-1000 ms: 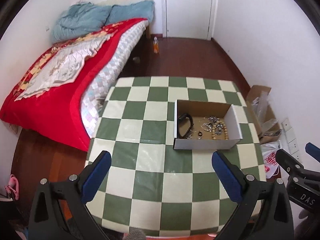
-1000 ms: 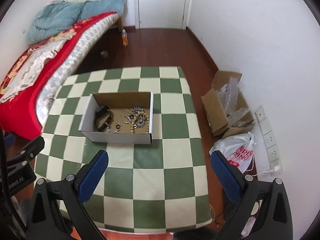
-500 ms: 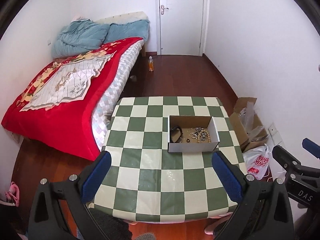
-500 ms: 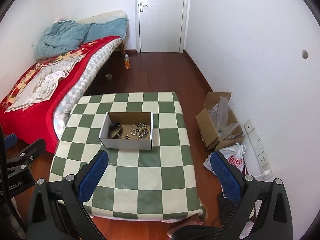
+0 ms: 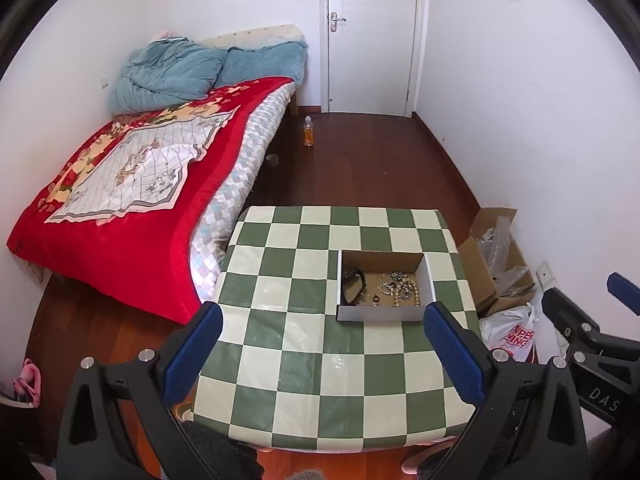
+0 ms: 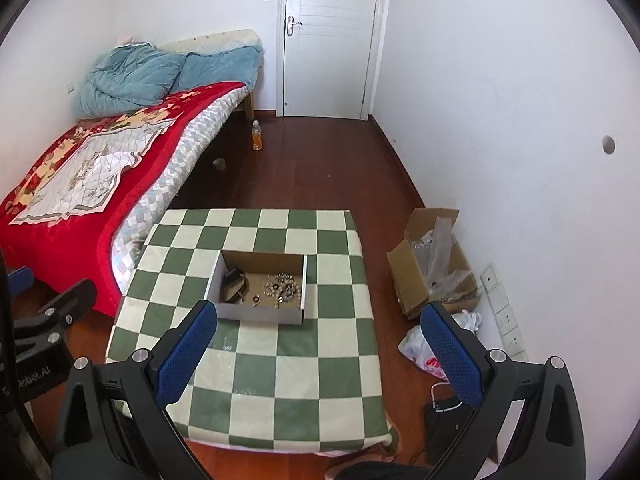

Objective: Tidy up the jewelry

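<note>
A shallow cardboard box (image 5: 380,314) (image 6: 256,314) sits on a green-and-cream checkered table (image 5: 304,360) (image 6: 280,380). Inside lie a black band (image 5: 353,286) (image 6: 234,280), a string of beige beads (image 5: 406,292) (image 6: 286,290) and small silvery pieces. My left gripper (image 5: 322,354) hangs open, high above the table's near half, nothing between its blue pads. My right gripper (image 6: 320,352) is open too, high over the table's right side. Each gripper shows at the edge of the other's view.
A bed with a red blanket (image 5: 120,200) stands left of the table. On the wooden floor are an orange bottle (image 5: 309,132), an open carton with plastic wrap (image 6: 434,264) and a white shopping bag (image 5: 514,332). A white door (image 5: 370,36) is at the back.
Both grippers have risen and pulled back from the table, so the box looks smaller and more of the room shows. Both stayed open and empty.
</note>
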Demonstrator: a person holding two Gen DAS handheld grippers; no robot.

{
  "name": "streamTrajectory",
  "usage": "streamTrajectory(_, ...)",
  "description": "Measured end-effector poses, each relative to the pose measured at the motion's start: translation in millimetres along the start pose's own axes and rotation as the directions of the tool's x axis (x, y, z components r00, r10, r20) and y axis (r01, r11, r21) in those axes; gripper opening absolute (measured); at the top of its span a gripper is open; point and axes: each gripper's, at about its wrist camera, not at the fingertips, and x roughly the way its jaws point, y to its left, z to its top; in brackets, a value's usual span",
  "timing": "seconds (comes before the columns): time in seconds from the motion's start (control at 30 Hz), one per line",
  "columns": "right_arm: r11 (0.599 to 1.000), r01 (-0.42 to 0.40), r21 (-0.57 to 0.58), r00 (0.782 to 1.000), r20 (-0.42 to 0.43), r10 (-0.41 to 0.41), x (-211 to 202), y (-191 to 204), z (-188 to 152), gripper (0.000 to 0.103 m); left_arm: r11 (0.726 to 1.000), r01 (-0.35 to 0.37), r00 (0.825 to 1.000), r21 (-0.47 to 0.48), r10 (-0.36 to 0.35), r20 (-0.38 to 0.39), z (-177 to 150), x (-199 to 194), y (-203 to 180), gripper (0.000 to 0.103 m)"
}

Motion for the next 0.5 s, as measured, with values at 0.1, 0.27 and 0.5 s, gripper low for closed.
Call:
streamTrajectory(0.1,1.0,0.008,-0.001,1.0,0.002,-0.008,4,0,6,0.103,1.0,-0.009,1.0,0.006,0.009,0.002,3,2,-2,0.102)
streamTrajectory(0.27,1.0,0.012,0.001,1.0,-0.003,-0.012,8,-1,11,0.103,1.0,-0.006,1.0,0.003,0.006,0.004,5,4,-5,0.102)
streamTrajectory(0.5,1.0,0.018,0.0,1.0,-0.005,-0.018,11,-2,12,0.103,1.0,-0.014,1.0,0.005,0.014,0.009,9,5,-9,0.102)
